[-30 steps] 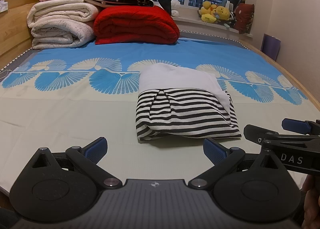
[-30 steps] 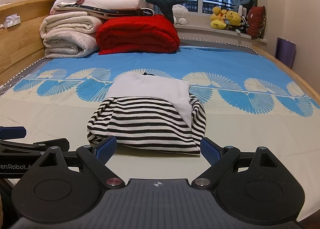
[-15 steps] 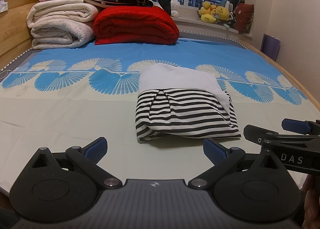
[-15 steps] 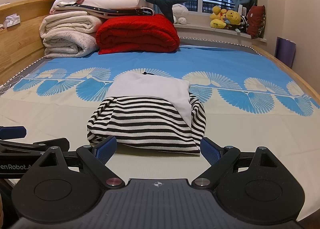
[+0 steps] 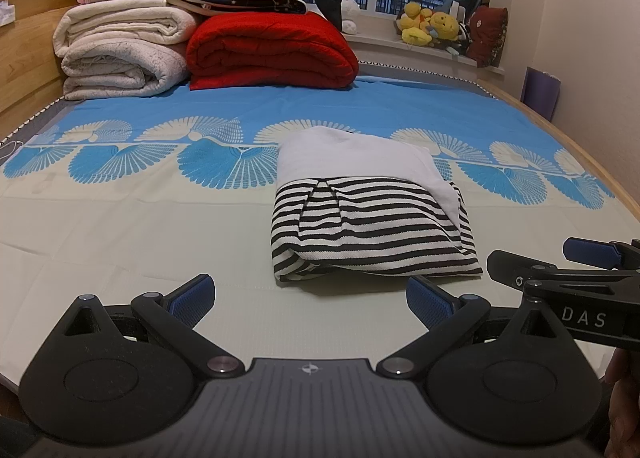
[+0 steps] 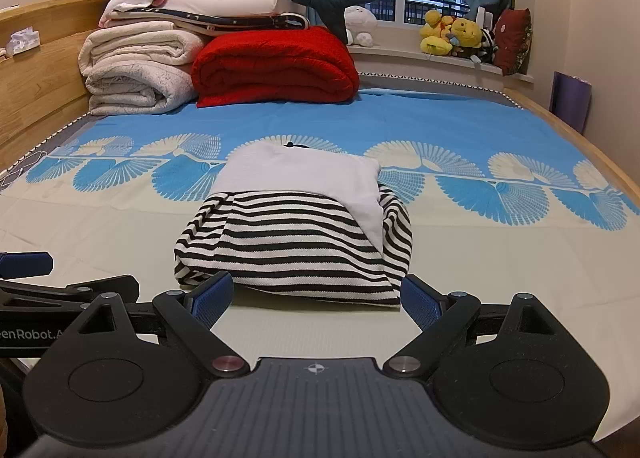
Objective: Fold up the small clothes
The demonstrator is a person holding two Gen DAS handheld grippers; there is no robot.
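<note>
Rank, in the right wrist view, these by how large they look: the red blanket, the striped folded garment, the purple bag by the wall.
1. Striped folded garment, though nearness to the camera enlarges it.
2. Red blanket, looking only slightly smaller.
3. Purple bag, clearly smallest.

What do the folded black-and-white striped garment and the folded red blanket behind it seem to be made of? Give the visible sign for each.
Folded black-and-white striped garment: probably a matte cotton-like knit; fine ribbed texture runs along the stripes, with a smoother plain white panel on top. Folded red blanket: likely a thick padded or fleecy textile; its folds are bulky and rounded, and the surface looks softly pebbled. Exact fibres cannot be told.
</note>
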